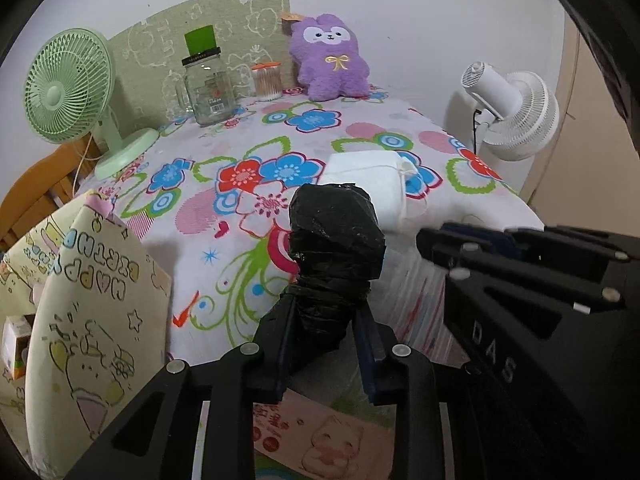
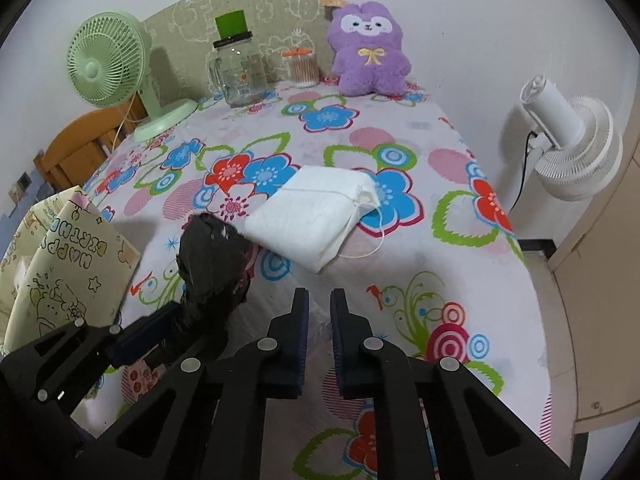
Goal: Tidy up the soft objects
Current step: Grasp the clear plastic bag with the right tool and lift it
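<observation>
The black bundle [image 1: 334,236], a lumpy soft mass wrapped in glossy black film, is held off the table at the near edge, clamped at its narrow lower end between the fingers of the left gripper [image 1: 326,320]. In the right wrist view the same bundle [image 2: 214,256] is seen at about 10 o'clock of the right gripper [image 2: 319,300], whose fingers are drawn close with a narrow gap between them and nothing gripped.

The white cloth pouch [image 2: 316,216] lies flat on the floral tablecloth [image 2: 400,152], just beyond the bundle at 12 to 1 o'clock, its drawstring trailing toward the near side. The purple plush toy [image 2: 368,50] is propped against the wall at the far edge.

The step in hand is judged to be the carrying of the bundle toward a resting place, possibly the gift bag [image 1: 92,280] standing at 9 o'clock of the left gripper. The grip is taken low on the bundle, so the heavy upper part may lean; it is advised that it be kept upright and moved slowly. The bag's mouth is not shown, so its opening cannot be confirmed.

Open room is noted across the middle of the cloth. The right table edge drops off near the white fan [image 2: 568,148]. The glass jar [image 1: 210,92], the swab container [image 1: 267,82] and the green fan [image 1: 76,92] crowd the far left at 10 to 11 o'clock and are best avoided.
</observation>
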### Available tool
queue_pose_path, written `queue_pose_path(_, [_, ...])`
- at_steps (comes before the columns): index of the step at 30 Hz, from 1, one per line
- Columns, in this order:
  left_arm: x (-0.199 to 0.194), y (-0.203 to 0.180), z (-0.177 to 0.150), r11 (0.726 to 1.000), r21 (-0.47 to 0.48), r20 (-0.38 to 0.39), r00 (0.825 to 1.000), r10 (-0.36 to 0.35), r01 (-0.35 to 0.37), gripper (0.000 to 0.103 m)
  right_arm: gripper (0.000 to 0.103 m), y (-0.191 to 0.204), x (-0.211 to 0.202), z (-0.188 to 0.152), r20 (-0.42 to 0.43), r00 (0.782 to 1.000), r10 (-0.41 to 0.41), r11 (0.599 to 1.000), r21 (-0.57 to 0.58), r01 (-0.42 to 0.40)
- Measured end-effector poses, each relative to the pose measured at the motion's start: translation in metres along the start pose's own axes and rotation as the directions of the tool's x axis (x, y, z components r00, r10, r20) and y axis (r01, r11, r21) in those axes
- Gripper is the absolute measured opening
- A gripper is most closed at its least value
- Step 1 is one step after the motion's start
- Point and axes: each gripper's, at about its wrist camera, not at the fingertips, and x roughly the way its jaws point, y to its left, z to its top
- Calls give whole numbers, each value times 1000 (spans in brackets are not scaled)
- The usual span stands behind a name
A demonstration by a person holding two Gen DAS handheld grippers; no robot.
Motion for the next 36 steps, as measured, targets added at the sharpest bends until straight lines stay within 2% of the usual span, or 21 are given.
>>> queue_pose_path(6, [-8, -3, -3, 999, -15, -9, 999, -44, 43, 27, 13, 1, -8, 0, 29, 999, 14, 1000, -10, -13])
queue_pose_path(9, [-10, 0, -5, 998, -31, -12, 999, -48, 47, 27, 21, 4, -13, -1, 46, 999, 0, 1000, -26, 1])
queue_pose_path(11, [-12, 2, -5, 998, -37, -10, 999, -48, 47, 27, 42, 5, -16, -1, 48, 999, -6, 1000, -29, 8])
queue_pose_path(12, [-14, 3, -5, 998, -39, -7, 999, -46, 46, 27, 60, 5, -18, -1, 49, 999, -1, 1000, -24, 2])
queue_pose_path(13, [-15, 4, -6, 998, -41, -5, 999, -43, 43, 27, 68, 5, -20, -2, 56, 998, 8, 1000, -14, -8])
queue_pose_path(16, [-18, 7, -8, 998, -42, 0, 999, -38, 38, 27, 68, 3, -26, -4, 71, 997, -5, 1000, 14, 4])
queue_pose_path(26, [-18, 8, -17, 999, -12, -7, 999, -34, 34, 27, 68, -6, -30, -25, -14, 1000, -12, 992, 124, 14])
queue_pose_path(36, [-15, 6, -18, 999, -3, -11, 999, -44, 44, 27, 68, -4, -8, -34, -103, 993, 51, 982, 187, -31])
